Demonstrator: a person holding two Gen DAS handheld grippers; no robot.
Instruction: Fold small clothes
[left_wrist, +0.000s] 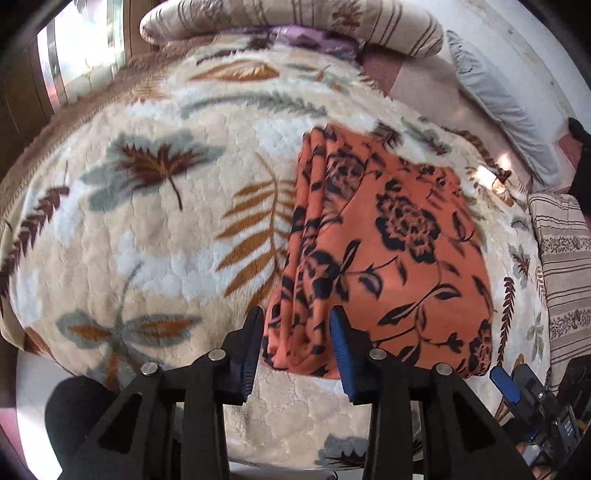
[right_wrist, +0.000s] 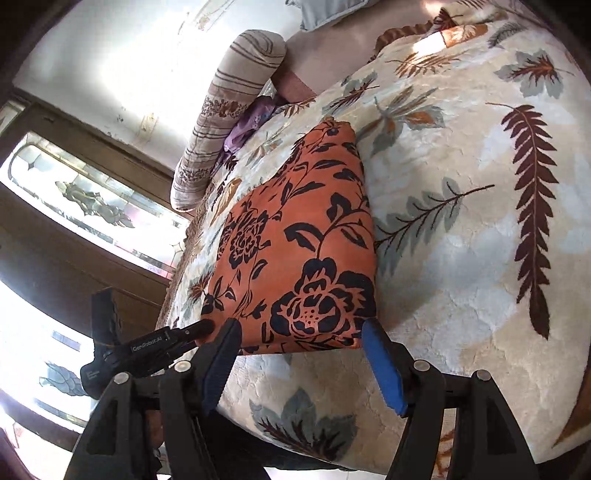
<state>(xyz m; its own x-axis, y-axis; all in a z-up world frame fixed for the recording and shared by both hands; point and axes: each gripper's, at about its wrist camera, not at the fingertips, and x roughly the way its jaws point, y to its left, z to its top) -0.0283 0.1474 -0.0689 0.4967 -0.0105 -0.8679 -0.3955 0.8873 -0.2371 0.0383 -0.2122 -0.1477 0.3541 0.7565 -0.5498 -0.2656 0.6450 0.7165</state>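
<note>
Garment (left_wrist: 388, 251) folded; left tool (left_wrist: 297, 332) straddles pleats unseen beyond parted right tool (right_wrist: 301, 349).

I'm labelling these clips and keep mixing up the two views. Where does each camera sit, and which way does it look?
Left wrist: on the left tongs, looking steeply down at the orange cloth's stacked edge; the right tongs show at lower right.
Right wrist: on the right tongs, looking along the cloth toward a striped pillow; the left tongs show at left.
Shared: cloth, leaf-patterned blanket, pillow.
</note>
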